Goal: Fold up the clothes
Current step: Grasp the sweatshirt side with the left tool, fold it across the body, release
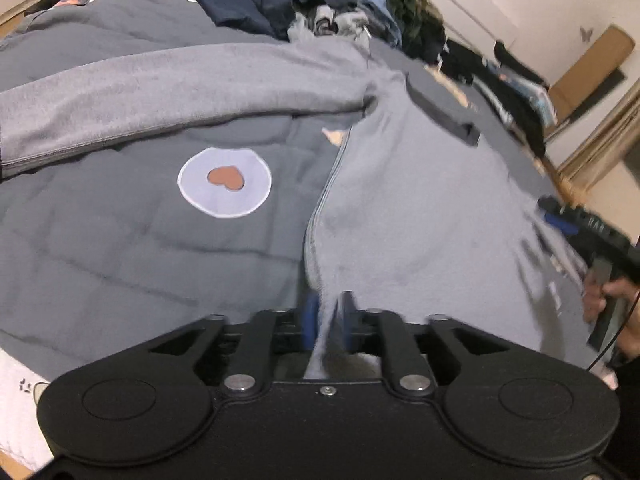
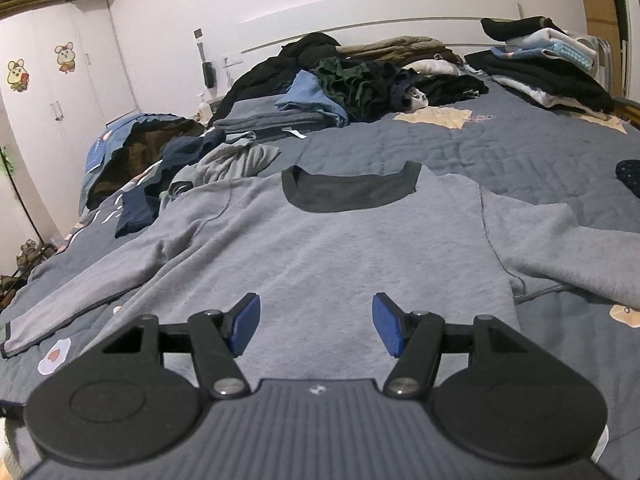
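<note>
Two tools: left tool [image 1: 328, 322] pinches the soft, limp grey long-sleeved fleece top's [image 2: 320, 248] side hem; right tool [image 2: 316, 326] spread above its bottom hem, the natural second hold.

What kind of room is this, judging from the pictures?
Most likely a bedroom. A quilted bedspread covers a bed with a white headboard, a white wardrobe stands at the wall, and clothes lie piled on the bed.

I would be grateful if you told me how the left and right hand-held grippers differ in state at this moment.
The left hand-held gripper is shut on the hem edge of the grey sweatshirt; the right hand-held gripper is open and holds nothing. The left one pinches a raised fold of cloth between its pads, while the right one hovers over the flat hem with its jaws wide apart. Both have blue pads and point along the same garment.
</note>
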The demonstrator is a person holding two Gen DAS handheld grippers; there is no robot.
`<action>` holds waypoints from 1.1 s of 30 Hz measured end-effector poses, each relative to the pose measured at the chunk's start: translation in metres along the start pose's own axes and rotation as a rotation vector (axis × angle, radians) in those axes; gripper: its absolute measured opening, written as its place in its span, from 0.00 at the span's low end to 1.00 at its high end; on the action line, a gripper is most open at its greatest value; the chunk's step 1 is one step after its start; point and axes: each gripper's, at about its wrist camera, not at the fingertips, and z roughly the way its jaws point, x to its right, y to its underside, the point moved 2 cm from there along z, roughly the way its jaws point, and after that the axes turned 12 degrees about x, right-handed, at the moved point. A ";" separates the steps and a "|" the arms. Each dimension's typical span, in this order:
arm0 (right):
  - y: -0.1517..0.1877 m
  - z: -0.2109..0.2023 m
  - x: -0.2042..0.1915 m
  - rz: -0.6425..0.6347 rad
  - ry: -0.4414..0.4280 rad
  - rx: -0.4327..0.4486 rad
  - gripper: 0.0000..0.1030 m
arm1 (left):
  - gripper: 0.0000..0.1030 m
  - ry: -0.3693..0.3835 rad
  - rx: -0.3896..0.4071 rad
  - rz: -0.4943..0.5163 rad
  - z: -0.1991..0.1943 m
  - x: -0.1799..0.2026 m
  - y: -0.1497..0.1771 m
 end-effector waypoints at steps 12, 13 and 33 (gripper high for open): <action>0.005 -0.026 0.011 0.024 -0.019 -0.087 0.60 | 0.56 -0.035 -0.022 0.100 -0.024 -0.003 -0.008; 0.006 -0.035 0.012 0.012 -0.011 -0.106 0.60 | 0.56 -0.002 -0.052 0.144 -0.022 0.003 -0.004; 0.132 -0.169 0.051 0.139 0.167 -0.383 0.56 | 0.09 0.283 -0.275 0.273 -0.011 0.013 0.028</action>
